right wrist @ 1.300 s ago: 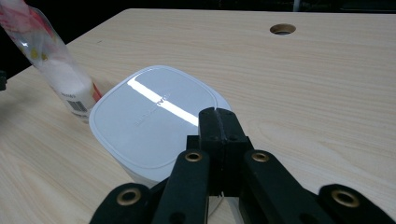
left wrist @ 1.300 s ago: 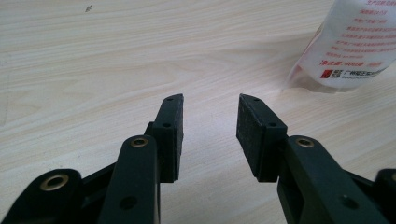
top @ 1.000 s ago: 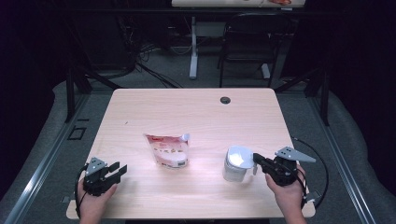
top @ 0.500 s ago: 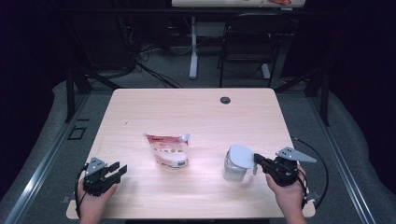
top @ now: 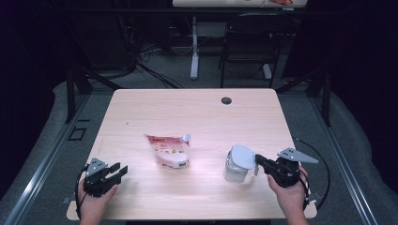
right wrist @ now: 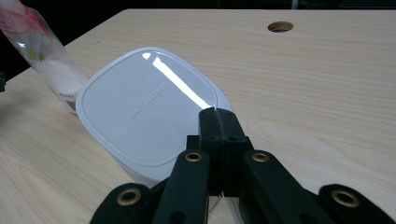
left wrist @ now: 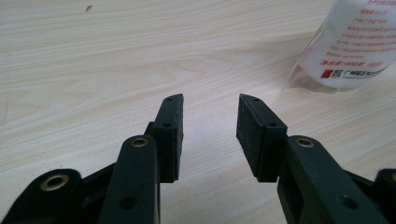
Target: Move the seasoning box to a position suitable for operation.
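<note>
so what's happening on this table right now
A person works at a table with tongs in each hand. The right tongs are shut on the edge of a white lid, tilting it up off a clear container. The left tongs rest open and empty near the table's front edge. A pouch lies between them.

In the right gripper view, the white rounded plastic lid (right wrist: 144, 112) hid the clear container under it, its near edge was covered by the closed black jaws, and the red-printed white pouch (right wrist: 39, 60) was cut off at the left edge.
</note>
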### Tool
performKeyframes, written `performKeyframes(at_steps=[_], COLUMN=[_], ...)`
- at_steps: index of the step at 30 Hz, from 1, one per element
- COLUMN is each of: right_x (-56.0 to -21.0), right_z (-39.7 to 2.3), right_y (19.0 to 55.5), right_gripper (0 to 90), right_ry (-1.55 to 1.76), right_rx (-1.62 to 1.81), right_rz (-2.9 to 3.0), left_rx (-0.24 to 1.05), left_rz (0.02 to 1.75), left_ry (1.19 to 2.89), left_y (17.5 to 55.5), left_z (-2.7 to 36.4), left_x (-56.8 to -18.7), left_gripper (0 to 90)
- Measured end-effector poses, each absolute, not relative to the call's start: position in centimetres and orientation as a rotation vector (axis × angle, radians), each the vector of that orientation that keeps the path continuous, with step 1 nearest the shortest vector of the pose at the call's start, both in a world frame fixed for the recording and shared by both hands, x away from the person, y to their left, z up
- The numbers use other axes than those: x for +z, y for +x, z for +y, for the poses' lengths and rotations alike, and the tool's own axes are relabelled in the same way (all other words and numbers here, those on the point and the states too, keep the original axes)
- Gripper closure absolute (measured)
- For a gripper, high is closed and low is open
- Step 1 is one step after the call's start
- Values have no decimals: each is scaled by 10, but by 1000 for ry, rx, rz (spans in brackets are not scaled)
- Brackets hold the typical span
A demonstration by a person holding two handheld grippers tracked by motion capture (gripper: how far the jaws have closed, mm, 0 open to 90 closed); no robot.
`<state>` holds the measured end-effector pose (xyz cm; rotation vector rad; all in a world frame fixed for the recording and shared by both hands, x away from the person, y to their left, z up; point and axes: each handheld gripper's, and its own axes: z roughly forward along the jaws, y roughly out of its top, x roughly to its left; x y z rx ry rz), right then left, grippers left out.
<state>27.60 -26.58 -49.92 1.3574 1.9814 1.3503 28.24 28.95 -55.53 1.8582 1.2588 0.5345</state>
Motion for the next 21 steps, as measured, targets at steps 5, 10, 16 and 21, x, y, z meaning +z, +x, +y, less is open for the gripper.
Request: performKeyframes(at_steps=[5,10,16,21], right_x=[-500,-500,-501,-501], right_z=[-266,-267,-268,-268], right_y=[276,276,276,276], right_gripper=[900,900,900,900], right_ry=[1365,1369,1370,1372], right_rx=[1345,1332,1331,1331], right_rz=[1979,1984,1989,1989], left_rx=[537,536,536,536], left_rz=[1258,1259,1259,1259], left_ry=[1860,1857,1859,1857], left_y=[282,282,282,282], left_z=[289,290,290,290], left_x=[-555,-555,-555,-555], left_gripper=[614,614,614,614])
